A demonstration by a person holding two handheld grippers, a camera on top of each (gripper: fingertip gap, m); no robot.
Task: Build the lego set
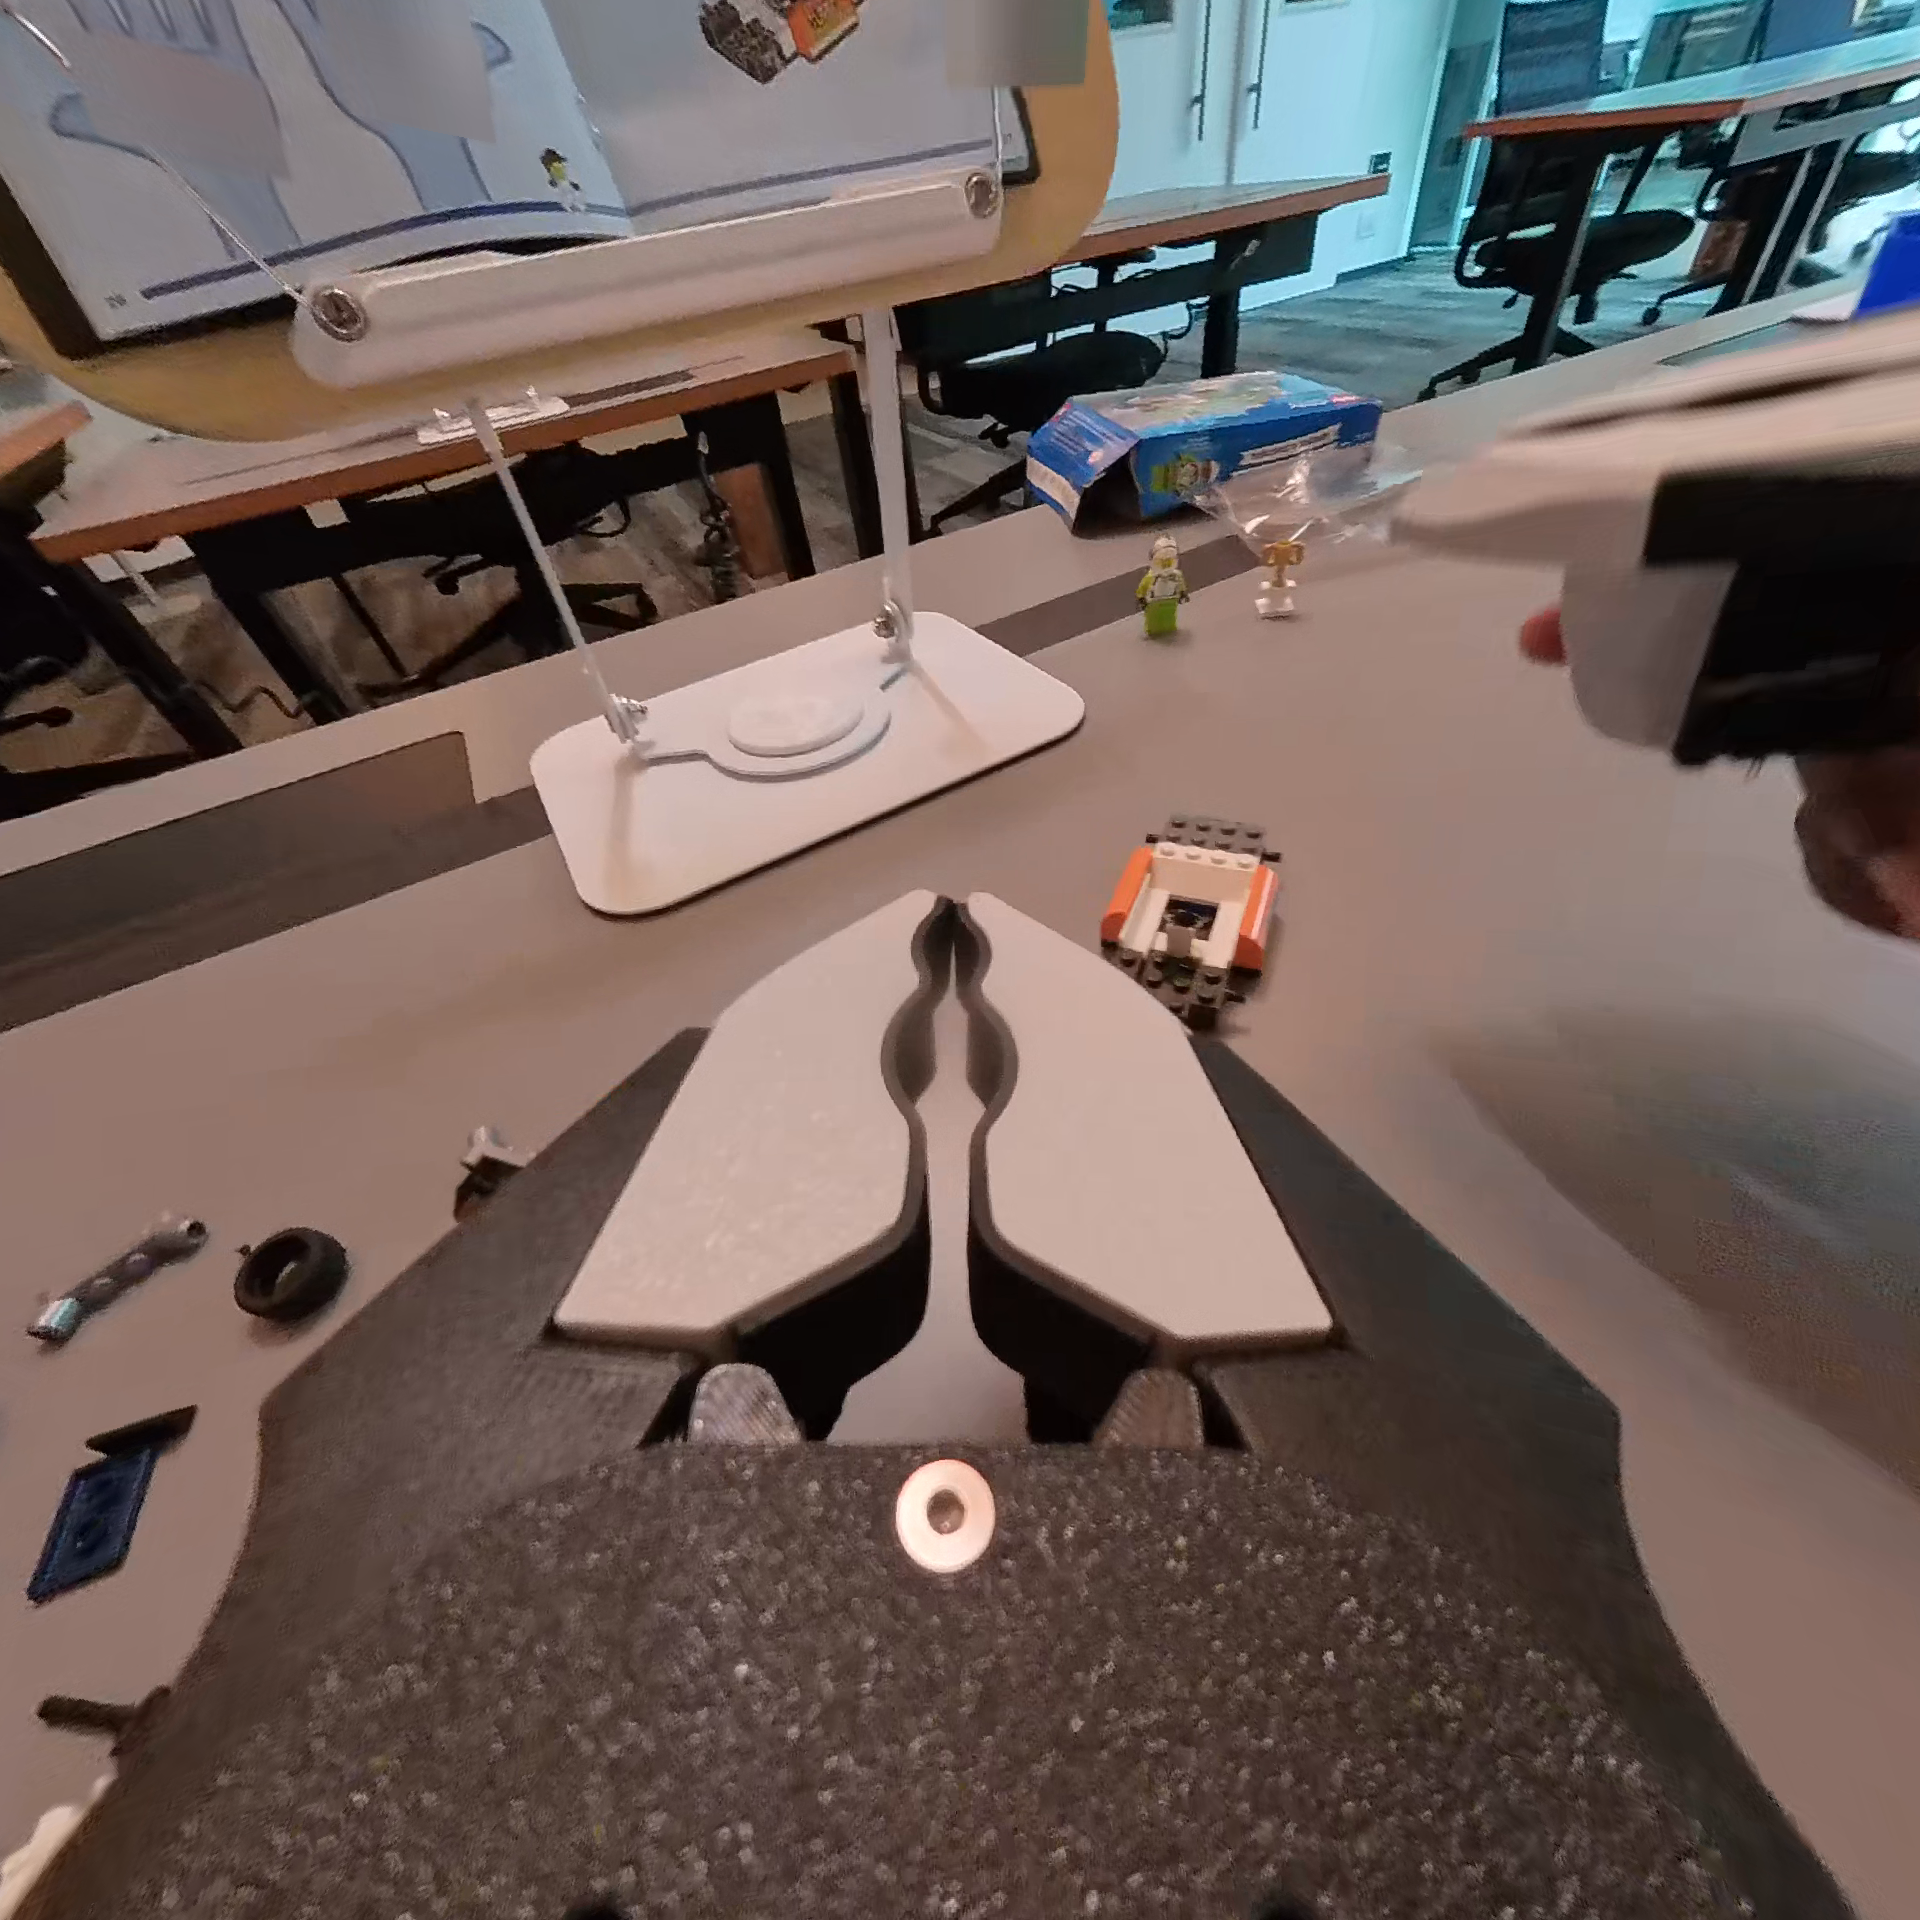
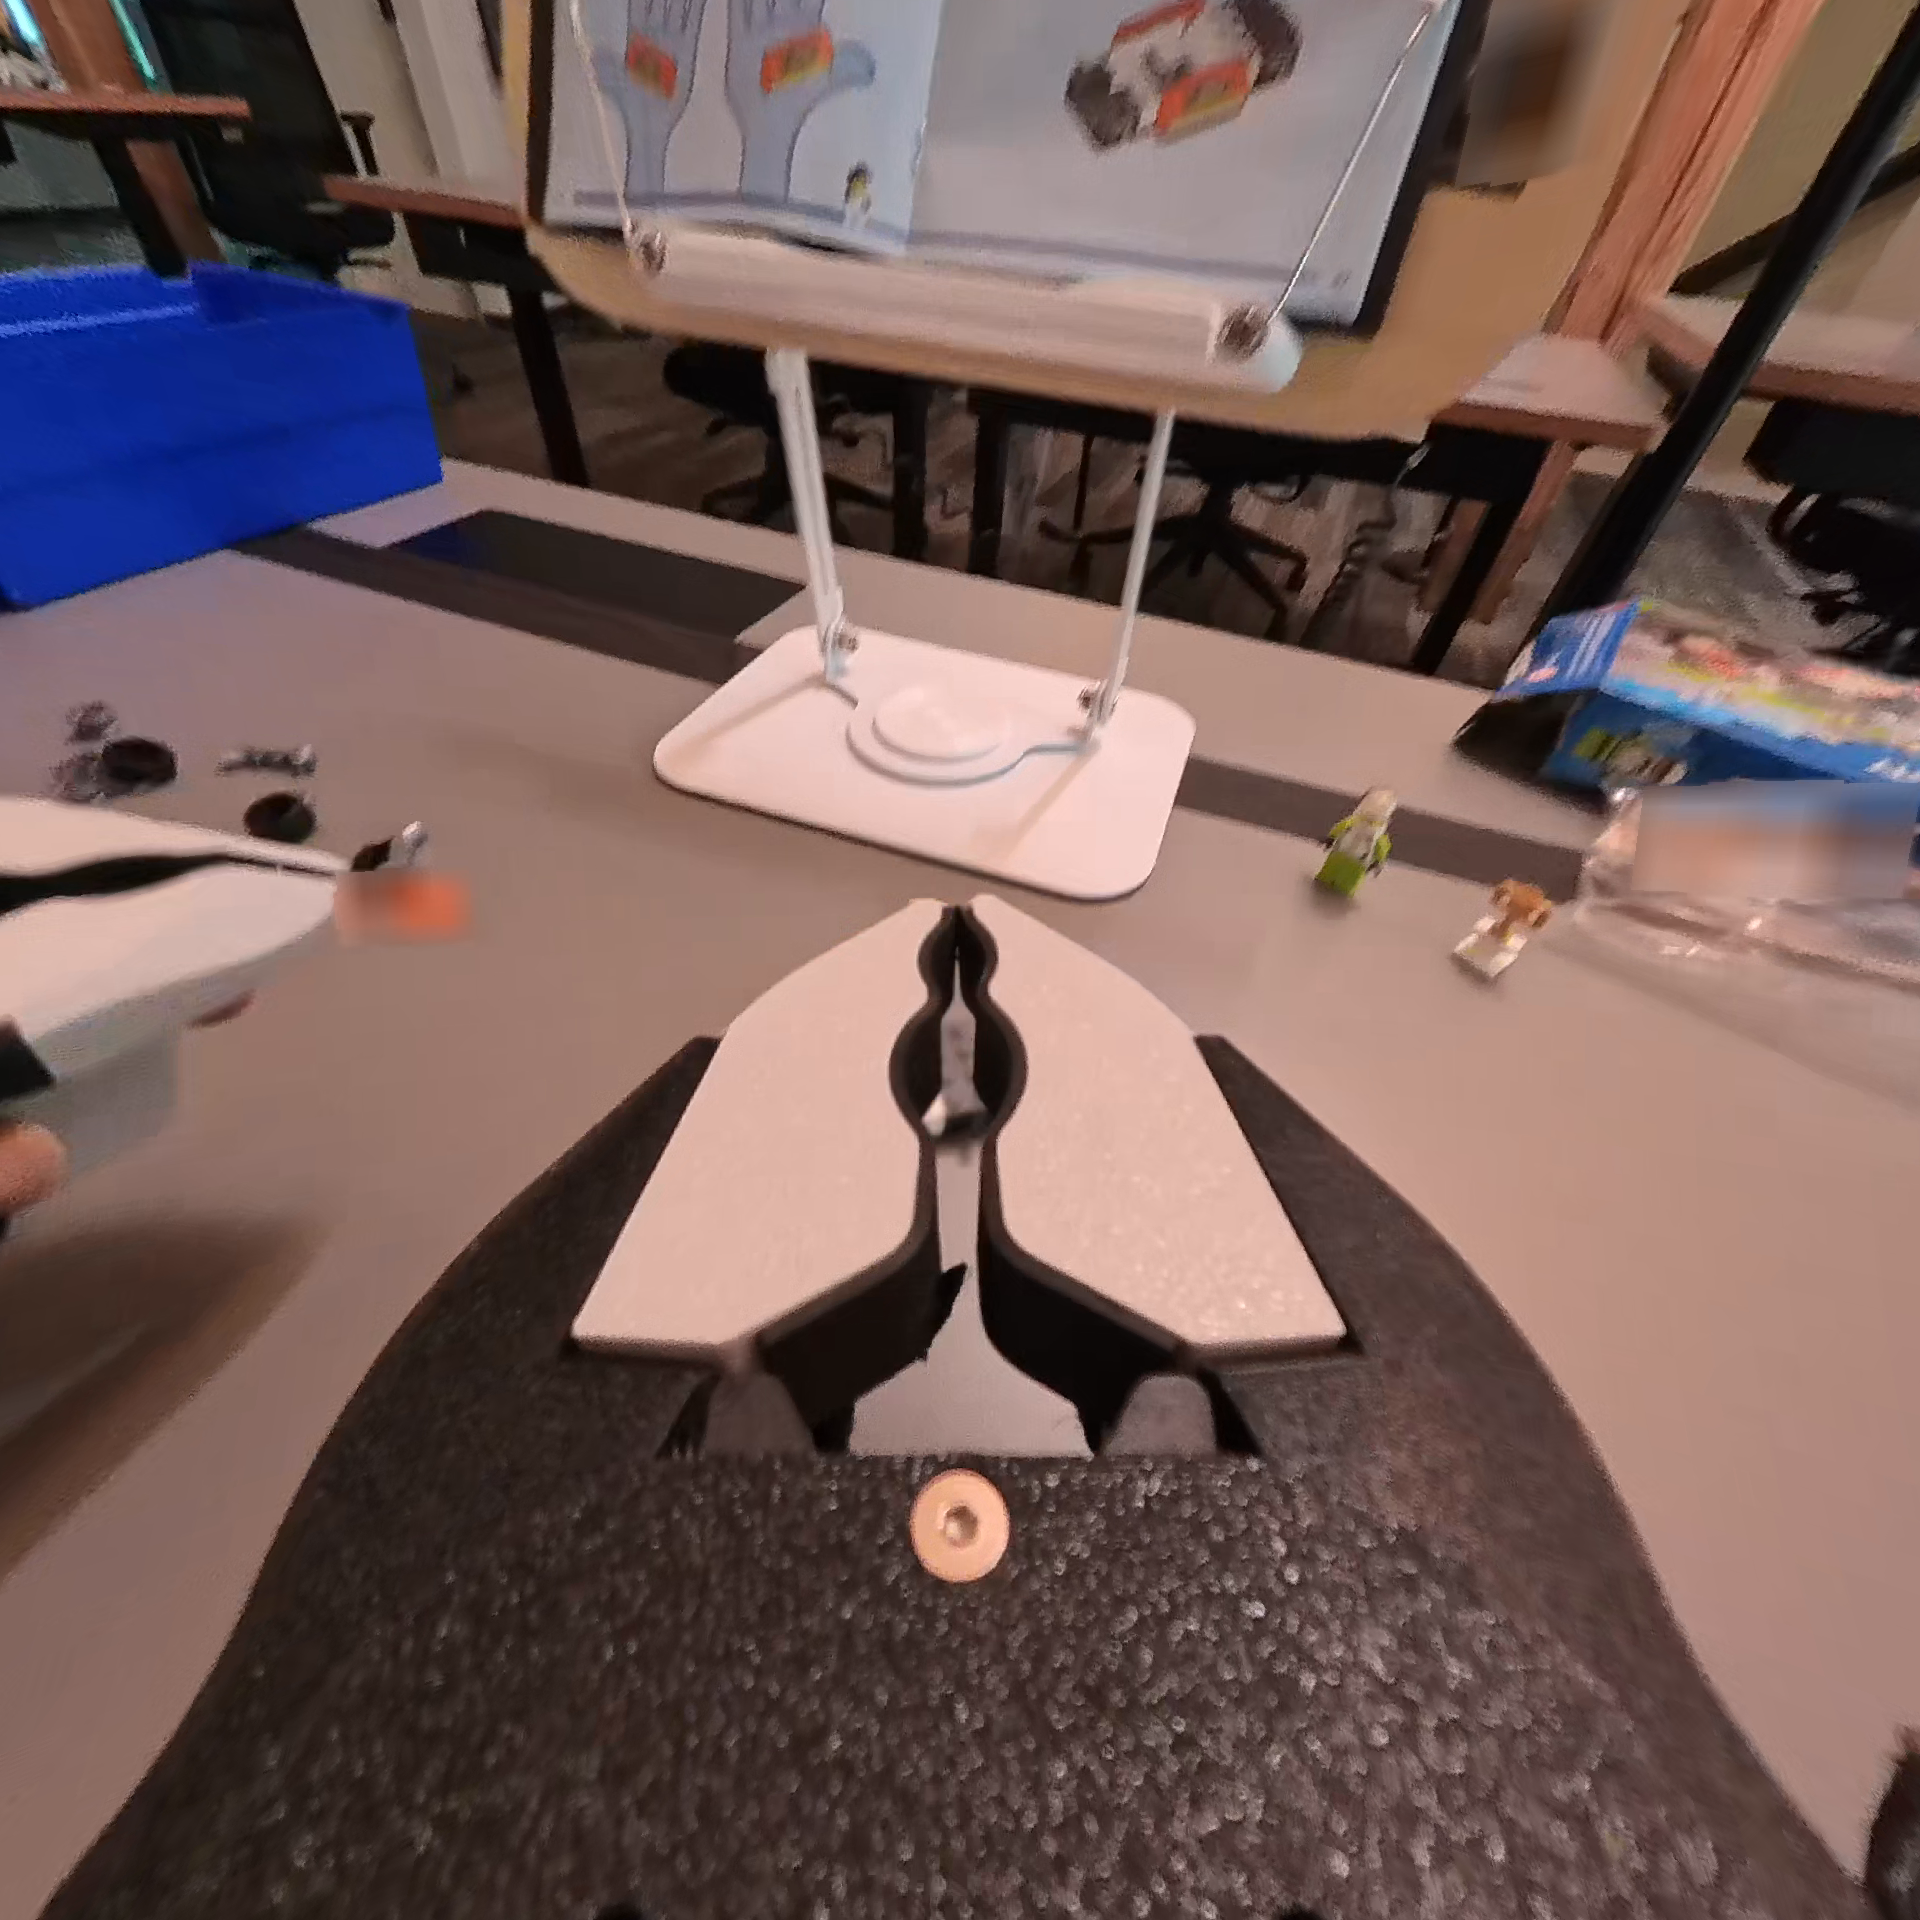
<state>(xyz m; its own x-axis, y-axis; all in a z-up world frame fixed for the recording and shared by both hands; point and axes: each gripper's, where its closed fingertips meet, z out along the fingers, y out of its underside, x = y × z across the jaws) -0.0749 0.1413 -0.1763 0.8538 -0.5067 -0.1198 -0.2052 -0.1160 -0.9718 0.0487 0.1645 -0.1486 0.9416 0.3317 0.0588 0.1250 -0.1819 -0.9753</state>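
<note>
Car [image 1: 1193, 921] just right of left gripper [image 1: 954, 914]

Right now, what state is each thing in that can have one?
Left gripper: jaws shut, nothing seen between them.
Right gripper: jaws shut on a small grey piece.
Car build: unfinished, no wheels, flat on the table.
Instruction booklet: open on its stand.
Set box: end flap open, lying on its side.
Minifigure: upright.

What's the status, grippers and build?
Left gripper shut, empty. Right gripper shut on small grey piece. Half-built car on table, untouched. Nothing in the way.
</note>
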